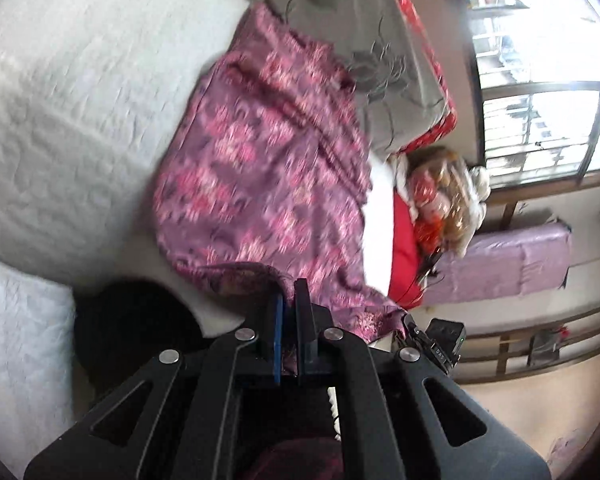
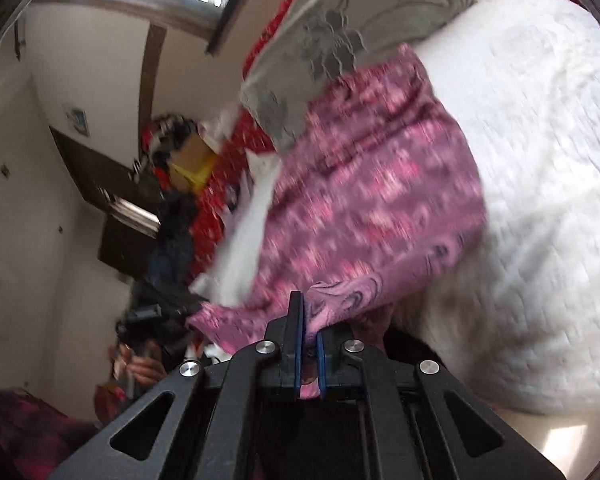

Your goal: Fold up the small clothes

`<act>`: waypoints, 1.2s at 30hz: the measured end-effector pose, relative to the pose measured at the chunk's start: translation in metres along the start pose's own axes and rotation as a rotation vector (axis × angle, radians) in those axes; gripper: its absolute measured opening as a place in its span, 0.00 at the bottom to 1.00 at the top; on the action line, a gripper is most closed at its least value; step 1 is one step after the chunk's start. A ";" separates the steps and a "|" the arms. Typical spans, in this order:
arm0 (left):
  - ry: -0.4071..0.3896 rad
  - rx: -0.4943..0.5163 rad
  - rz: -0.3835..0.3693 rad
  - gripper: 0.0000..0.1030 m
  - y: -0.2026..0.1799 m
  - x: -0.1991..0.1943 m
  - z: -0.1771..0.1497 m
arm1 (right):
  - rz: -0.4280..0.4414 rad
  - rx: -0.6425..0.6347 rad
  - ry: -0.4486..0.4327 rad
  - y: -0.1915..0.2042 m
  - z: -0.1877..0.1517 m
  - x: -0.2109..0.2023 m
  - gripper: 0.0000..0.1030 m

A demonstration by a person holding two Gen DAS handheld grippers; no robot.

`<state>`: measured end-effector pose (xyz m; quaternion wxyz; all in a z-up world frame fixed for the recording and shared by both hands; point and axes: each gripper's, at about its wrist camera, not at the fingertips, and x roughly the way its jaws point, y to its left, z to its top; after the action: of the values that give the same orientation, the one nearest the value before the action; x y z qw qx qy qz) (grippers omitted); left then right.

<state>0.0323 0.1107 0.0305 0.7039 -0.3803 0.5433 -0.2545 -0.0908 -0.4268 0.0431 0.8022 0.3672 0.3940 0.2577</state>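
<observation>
**Both jaws pinched on patterned cloth, hem lifted off bed**

Left gripper (image 1: 288, 292): jaws nearly together, w/ a fold of the purple-pink cloth (image 1: 260, 168) clamped between blue pads. Right gripper (image 2: 306, 312): same, jaws closed on another bit of hem, cloth bunched between the pads. No readable writing on the cloth; small lettering on a black device near the left gripper is too blurred to read. Cloth is thin, floral/swirl print, creased, its long axis running from the jaws away toward a grey pillow (image 1: 340, 20). It drapes over the bed's white quilted cover (image 1: 80, 100), textured, soft. Red bedding (image 1: 404, 248) beside it.
</observation>
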 end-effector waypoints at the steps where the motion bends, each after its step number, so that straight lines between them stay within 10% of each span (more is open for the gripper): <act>1: -0.008 -0.001 -0.005 0.03 -0.001 0.000 0.004 | 0.007 0.011 -0.017 0.000 0.008 0.000 0.05; 23: -0.240 -0.089 -0.009 0.03 0.001 0.060 0.251 | -0.006 0.265 -0.266 -0.069 0.223 0.108 0.05; 32: -0.178 -0.192 0.105 0.03 0.025 0.131 0.329 | -0.087 0.454 -0.250 -0.127 0.283 0.168 0.09; 36: -0.156 -0.274 0.046 0.04 0.035 0.130 0.335 | -0.070 0.489 -0.260 -0.130 0.298 0.170 0.11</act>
<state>0.3874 0.1174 -0.0313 0.6910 -0.4790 0.5250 -0.1315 0.2650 -0.5005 -0.0102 0.7420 0.5661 0.3507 0.0778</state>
